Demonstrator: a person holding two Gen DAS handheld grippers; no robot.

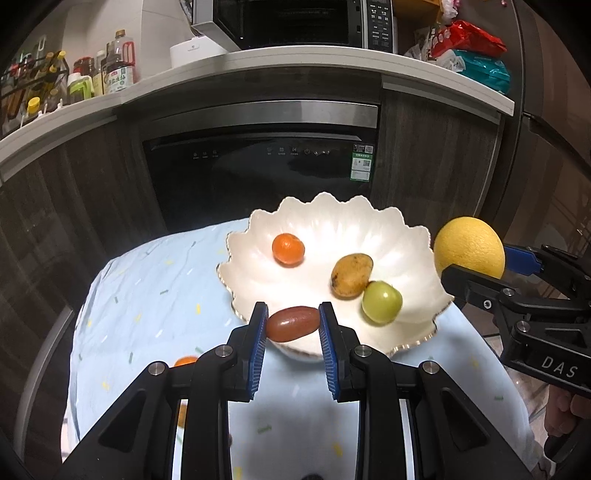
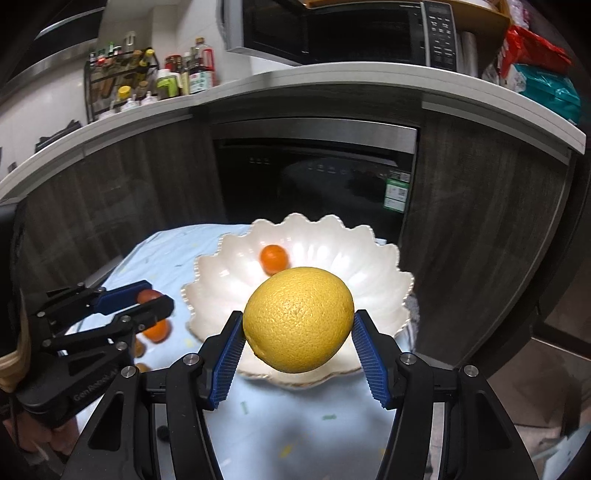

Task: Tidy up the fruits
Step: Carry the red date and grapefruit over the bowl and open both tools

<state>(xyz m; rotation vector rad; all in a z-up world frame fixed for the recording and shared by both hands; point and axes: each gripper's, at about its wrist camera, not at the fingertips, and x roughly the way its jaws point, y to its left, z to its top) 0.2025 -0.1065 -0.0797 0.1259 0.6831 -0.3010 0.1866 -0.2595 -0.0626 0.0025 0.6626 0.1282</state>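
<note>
A white scalloped bowl stands on the pale blue tablecloth. In it lie a small orange, a brownish-yellow fruit and a green fruit. My left gripper is shut on a reddish-brown oval fruit, held just above the bowl's near rim. My right gripper is shut on a large yellow citrus, held over the bowl's near side; it also shows at the right in the left wrist view.
Small orange fruits lie on the cloth left of the bowl; one shows behind my left gripper. A dark dishwasher door and wooden cabinets stand behind the table. A counter above holds bottles and a microwave.
</note>
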